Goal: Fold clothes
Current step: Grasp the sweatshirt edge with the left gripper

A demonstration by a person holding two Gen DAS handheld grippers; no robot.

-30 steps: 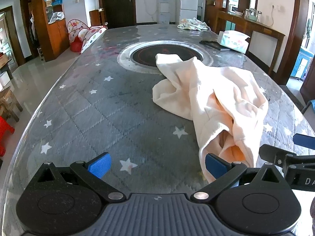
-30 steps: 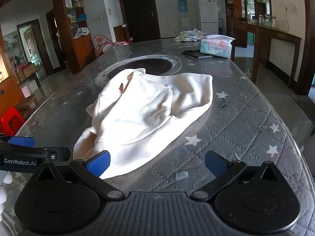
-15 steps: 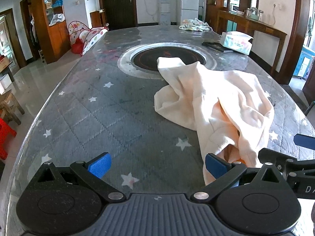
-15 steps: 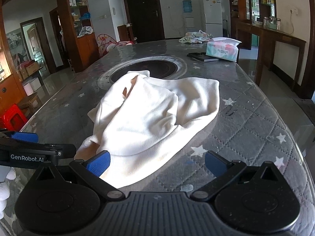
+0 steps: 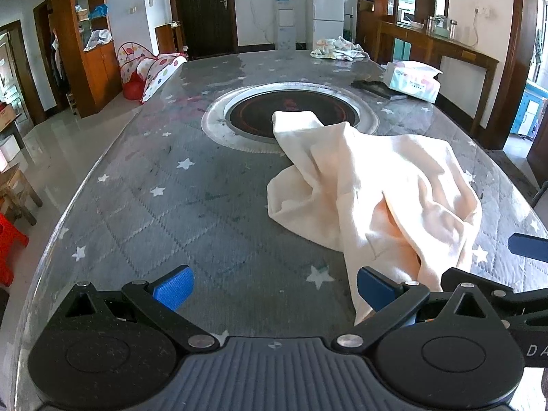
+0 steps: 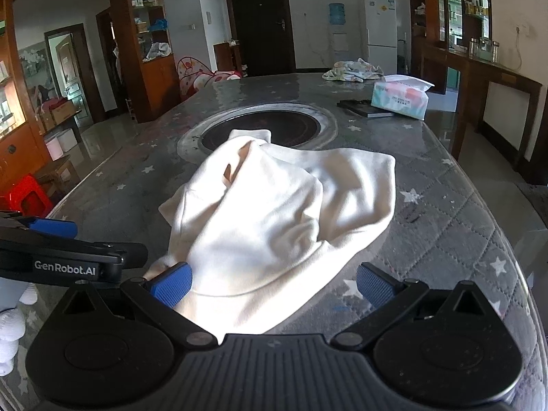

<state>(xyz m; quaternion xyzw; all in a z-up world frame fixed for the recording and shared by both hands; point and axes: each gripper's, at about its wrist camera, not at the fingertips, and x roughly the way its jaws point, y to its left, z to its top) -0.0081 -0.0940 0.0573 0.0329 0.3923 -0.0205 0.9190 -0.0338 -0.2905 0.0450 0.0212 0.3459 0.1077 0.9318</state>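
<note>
Left wrist view shows a long grey starred table [image 5: 144, 212] with bare room leftward; a cream garment [image 5: 376, 185] lies crumpled right of centre, its far end over the round inset hob [image 5: 291, 113]. Left gripper [image 5: 274, 289] and right gripper [image 6: 274, 282] both gape, holding nothing.

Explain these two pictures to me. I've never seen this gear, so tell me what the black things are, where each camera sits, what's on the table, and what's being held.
No robot here: a person holds a hand gripper in each hand, each with a camera looking out along its blue-padded jaws. One picture is from the left gripper, the other from the right gripper. Each also shows the other gripper at its edge.

On the table, with its star-print cover, lies a crumpled cream garment to be folded. Farther off are a round cooktop, a tissue pack and another cloth pile.

Both jaws stand open; nothing is held.
</note>
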